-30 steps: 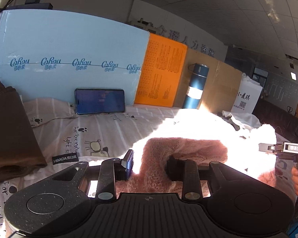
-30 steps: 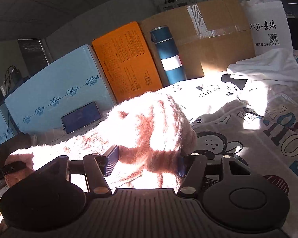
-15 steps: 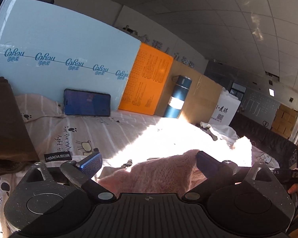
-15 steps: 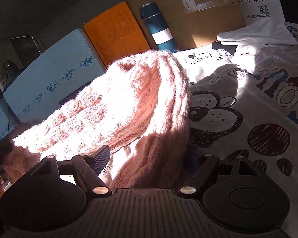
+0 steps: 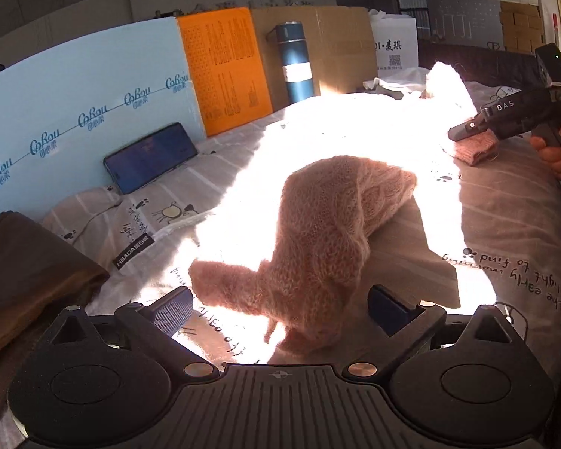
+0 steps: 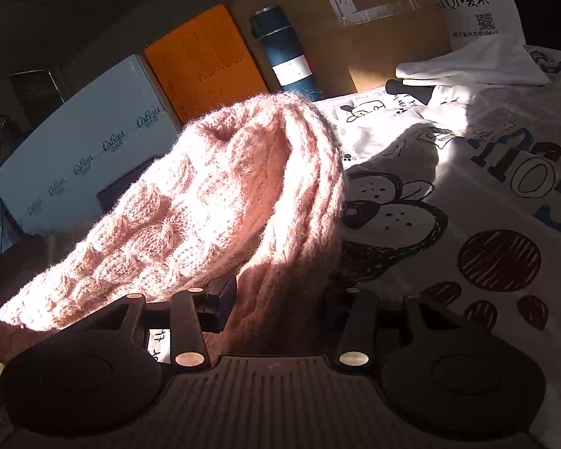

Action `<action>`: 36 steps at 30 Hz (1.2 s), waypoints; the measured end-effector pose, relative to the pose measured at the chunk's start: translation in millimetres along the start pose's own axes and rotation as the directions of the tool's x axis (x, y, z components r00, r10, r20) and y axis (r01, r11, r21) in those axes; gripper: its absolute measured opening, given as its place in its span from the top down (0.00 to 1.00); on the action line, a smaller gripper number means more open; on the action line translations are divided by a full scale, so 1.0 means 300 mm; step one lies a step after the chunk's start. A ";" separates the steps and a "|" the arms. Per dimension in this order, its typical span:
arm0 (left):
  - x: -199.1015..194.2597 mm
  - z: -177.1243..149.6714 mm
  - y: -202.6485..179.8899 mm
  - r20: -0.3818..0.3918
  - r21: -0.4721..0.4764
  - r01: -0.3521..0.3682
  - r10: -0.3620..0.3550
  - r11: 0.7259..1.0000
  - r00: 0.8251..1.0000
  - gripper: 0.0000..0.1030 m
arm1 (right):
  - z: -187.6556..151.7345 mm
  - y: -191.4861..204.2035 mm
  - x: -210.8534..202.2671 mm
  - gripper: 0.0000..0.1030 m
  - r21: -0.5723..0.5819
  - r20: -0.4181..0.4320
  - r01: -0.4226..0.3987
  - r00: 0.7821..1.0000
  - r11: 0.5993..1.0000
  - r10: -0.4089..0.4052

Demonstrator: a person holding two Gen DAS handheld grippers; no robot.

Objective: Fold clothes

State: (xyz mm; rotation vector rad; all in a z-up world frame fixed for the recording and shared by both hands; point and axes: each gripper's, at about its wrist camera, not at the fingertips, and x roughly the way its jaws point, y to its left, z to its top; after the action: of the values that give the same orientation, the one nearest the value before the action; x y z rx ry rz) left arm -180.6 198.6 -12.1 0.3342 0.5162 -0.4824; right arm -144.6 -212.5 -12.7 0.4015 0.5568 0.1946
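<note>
While flask [image 5: 294, 60] stands capped, contents: cannot tell
Left hand-held gripper [image 5: 280, 308]: spread, sweater [image 5: 325, 232] released since earlier
Right hand-held gripper [image 6: 280, 301]: pinching sweater

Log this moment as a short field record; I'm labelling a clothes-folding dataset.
surface: cartoon-print bedsheet
garment: pink knit sweater, bunched, partly in strong sunlight
left gripper: jaws open, sweater end lying between them, not gripped
right gripper: jaws shut on a sweater edge
propped at back: phone, blue flask, orange board
other clothes: brown garment at left, white garment at back right
</note>
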 end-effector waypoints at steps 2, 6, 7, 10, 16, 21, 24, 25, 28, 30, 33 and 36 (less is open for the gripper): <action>0.007 0.014 0.009 0.040 -0.010 -0.002 0.003 1.000 0.999 0.10 | -0.008 -0.007 -0.003 0.76 0.015 0.013 -0.004 1.000 1.000 0.004; 0.020 0.041 0.026 0.119 -0.031 -0.005 0.009 0.999 0.993 0.65 | -0.002 -0.016 -0.033 0.81 0.026 0.084 0.024 0.996 0.999 -0.026; 0.023 0.048 0.030 0.139 -0.036 -0.006 0.011 0.999 0.990 0.71 | 0.004 -0.013 -0.044 0.82 0.016 0.110 0.040 0.993 0.999 -0.042; 0.018 0.073 0.059 0.229 -0.114 0.011 0.015 0.993 0.973 0.81 | 0.031 -0.002 -0.081 0.84 -0.026 0.214 0.101 0.972 0.995 -0.093; -0.075 0.131 0.140 0.443 -0.383 0.130 0.058 0.915 0.895 0.86 | 0.105 -0.009 -0.170 0.86 -0.041 0.411 0.225 0.892 0.974 -0.189; -0.193 0.159 0.160 0.525 -0.477 0.257 0.038 0.840 0.850 0.86 | 0.154 -0.015 -0.272 0.87 -0.037 0.535 0.258 0.821 0.965 -0.199; -0.234 0.135 0.181 0.492 -0.550 0.300 0.012 0.779 0.871 0.86 | 0.172 -0.046 -0.351 0.87 -0.014 0.536 0.188 0.830 0.982 -0.151; -0.237 0.121 0.191 0.469 -0.584 0.314 -0.004 0.749 0.883 0.85 | 0.178 -0.062 -0.373 0.87 0.001 0.522 0.160 0.842 0.987 -0.137; -0.186 0.049 0.225 0.371 -0.709 0.340 -0.083 0.618 0.925 0.85 | 0.181 -0.095 -0.374 0.86 0.031 0.447 0.134 0.884 0.990 -0.134; -0.128 0.013 0.238 0.297 -0.767 0.301 -0.102 0.566 0.949 0.85 | 0.177 -0.108 -0.331 0.86 0.033 0.372 0.162 0.914 0.986 -0.163; -0.053 -0.018 0.274 0.236 -0.828 0.252 -0.095 0.501 0.967 0.85 | 0.168 -0.134 -0.186 0.86 0.051 0.226 0.198 0.953 0.979 -0.204; 0.016 -0.017 0.313 0.185 -0.861 0.200 -0.080 0.467 0.980 0.84 | 0.170 -0.152 -0.070 0.86 0.060 0.143 0.241 0.958 0.969 -0.247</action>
State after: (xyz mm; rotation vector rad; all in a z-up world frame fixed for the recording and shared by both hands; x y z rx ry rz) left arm -130.4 277.7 -1.8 -0.7668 0.6137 -0.3309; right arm -130.7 -275.8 17.6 0.3814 0.4581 -0.0849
